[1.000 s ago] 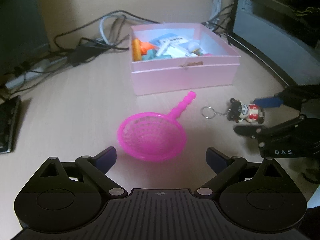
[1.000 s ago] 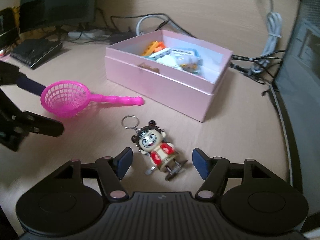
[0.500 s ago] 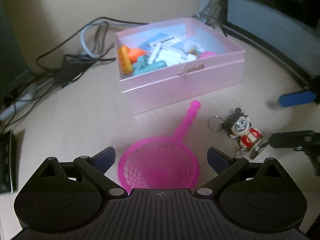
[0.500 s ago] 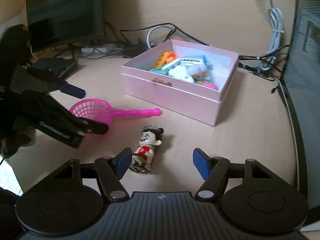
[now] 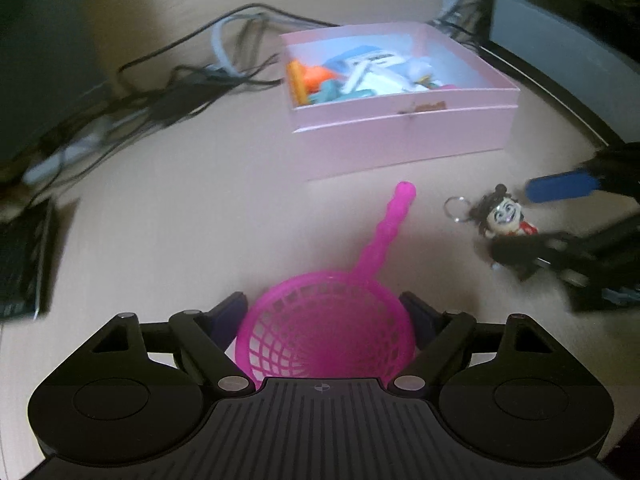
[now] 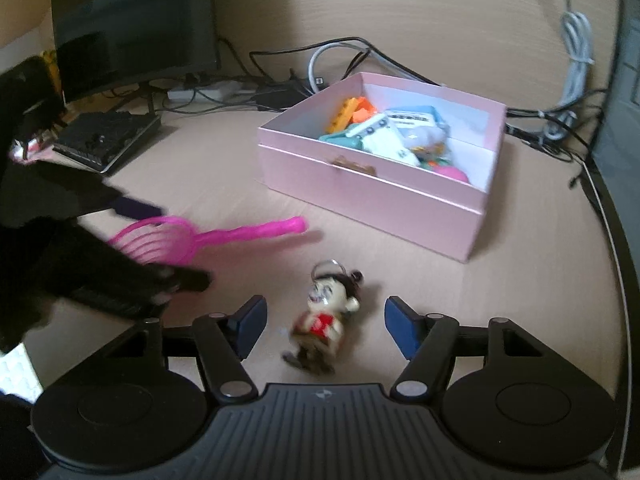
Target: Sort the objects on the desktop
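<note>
A pink plastic strainer [image 5: 324, 332] lies on the wooden desk, its handle pointing toward the pink box [image 5: 400, 136]. My left gripper [image 5: 326, 312] straddles the basket. Its jaws are closing and both pads touch the rim. In the right wrist view the strainer [image 6: 160, 240] looks blurred and tilted inside the left gripper [image 6: 164, 244]. A doll keychain [image 6: 324, 320] in a red top lies between the fingers of my right gripper [image 6: 326, 326]. These jaws are closing too, with a gap on each side. The left wrist view shows the doll [image 5: 502, 216] inside the right gripper [image 5: 540, 218].
The pink box [image 6: 380, 200] holds several small toys. A monitor [image 6: 132, 20] and a black keyboard [image 6: 108, 140] stand at the back left. Tangled cables [image 5: 200, 92] run behind the box. A dark case [image 5: 560, 20] borders the desk on the right.
My left gripper came forward over the strainer and its jaws narrowed onto the basket. The doll went from beside my right gripper's left finger to midway between both fingers.
</note>
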